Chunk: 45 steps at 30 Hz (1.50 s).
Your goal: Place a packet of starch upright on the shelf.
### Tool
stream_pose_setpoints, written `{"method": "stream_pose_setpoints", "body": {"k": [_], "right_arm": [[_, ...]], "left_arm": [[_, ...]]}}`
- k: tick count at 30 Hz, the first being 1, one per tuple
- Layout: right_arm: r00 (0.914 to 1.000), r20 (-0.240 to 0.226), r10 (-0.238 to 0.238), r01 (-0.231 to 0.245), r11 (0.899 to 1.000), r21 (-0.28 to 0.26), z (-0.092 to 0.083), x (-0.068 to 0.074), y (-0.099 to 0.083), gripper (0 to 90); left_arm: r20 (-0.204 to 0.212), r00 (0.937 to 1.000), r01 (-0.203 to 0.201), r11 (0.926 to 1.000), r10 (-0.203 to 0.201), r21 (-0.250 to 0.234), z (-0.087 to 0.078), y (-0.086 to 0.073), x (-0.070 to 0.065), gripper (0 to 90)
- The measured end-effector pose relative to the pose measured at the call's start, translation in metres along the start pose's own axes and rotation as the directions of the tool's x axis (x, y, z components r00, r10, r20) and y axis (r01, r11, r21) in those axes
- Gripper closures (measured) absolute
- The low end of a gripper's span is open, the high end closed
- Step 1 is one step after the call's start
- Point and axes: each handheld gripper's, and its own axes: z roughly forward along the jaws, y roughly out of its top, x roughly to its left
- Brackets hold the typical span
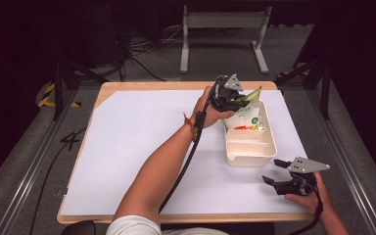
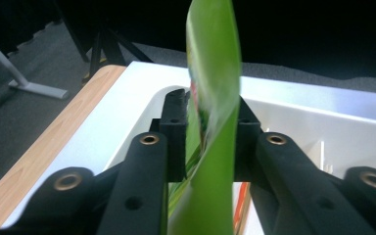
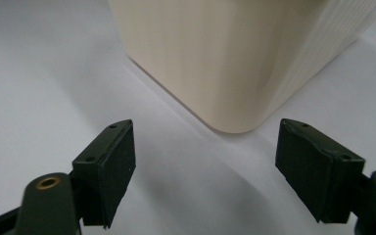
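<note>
A: Setting: dark room, grey floor, a metal frame at 12 o'clock beyond the table (image 1: 127,100). Wood top, most of it under a white sheet (image 1: 142,147).

B: Largest item on the sheet?

A: The cream bin (image 1: 254,149), at 3 o'clock from table centre, with dividers inside. A white packet (image 1: 245,117) stands in its far compartment, red print low on its face.

B: Left gripper (image 1: 228,98)?

A: Over the bin's far end. Its jaws are closed on a green packet (image 2: 215,98), pinching it mid-body; the film twists above the pads. The packet hangs above the far compartment, clear of the floor of the bin as far as I can judge. The high view shows its tip poking out toward 2 o'clock.

B: Right gripper (image 3: 205,171)?

A: Parked on the sheet at 5 o'clock, just off the bin's near corner. Jaws wide apart, holding nothing.

B: Risks?

A: Judgement only. The grip is on thin, slick film, so the packet could slide or rotate out. If released tilted, it may catch on the white packet or the rim and tip outside. The right gripper sits close enough to nudge the bin.
</note>
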Motion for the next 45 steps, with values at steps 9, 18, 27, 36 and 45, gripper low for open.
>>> {"method": "stream_pose_setpoints", "body": {"k": [9, 18, 27, 36, 45], "right_arm": [[1.0000, -0.002, 0.000, 0.000, 1.000, 0.005, 0.001, 0.000, 0.000, 22.3], [1.0000, -0.002, 0.000, 0.000, 1.000, 0.007, 0.001, 0.001, 0.000, 22.2], [1.0000, 0.000, -0.002, 0.002, 1.000, 0.009, 0.001, 0.001, 0.000, 22.2], [1.0000, 0.000, -0.003, 0.003, 1.000, 0.008, 0.001, 0.001, 0.000, 22.3], [1.0000, 0.002, 0.000, 0.000, 1.000, 0.002, 0.000, 0.001, 0.000, 22.3]], "left_arm": [[0.005, 0.9999, 0.009, 0.9994, -0.009, 0.032, -0.007, -0.015, 0.006, 68.0], [-0.002, 1.0000, 0.001, 0.9993, -0.001, 0.038, -0.014, -0.019, 0.005, 68.0], [-0.006, 0.9997, -0.024, 0.9990, 0.024, 0.039, -0.017, -0.016, 0.004, 70.8], [-0.030, 0.9990, -0.033, 0.9989, 0.034, 0.033, -0.019, -0.012, 0.001, 65.4], [-0.073, 0.9952, -0.062, 0.9966, 0.066, 0.054, -0.022, -0.003, -0.007, 54.6]]}}
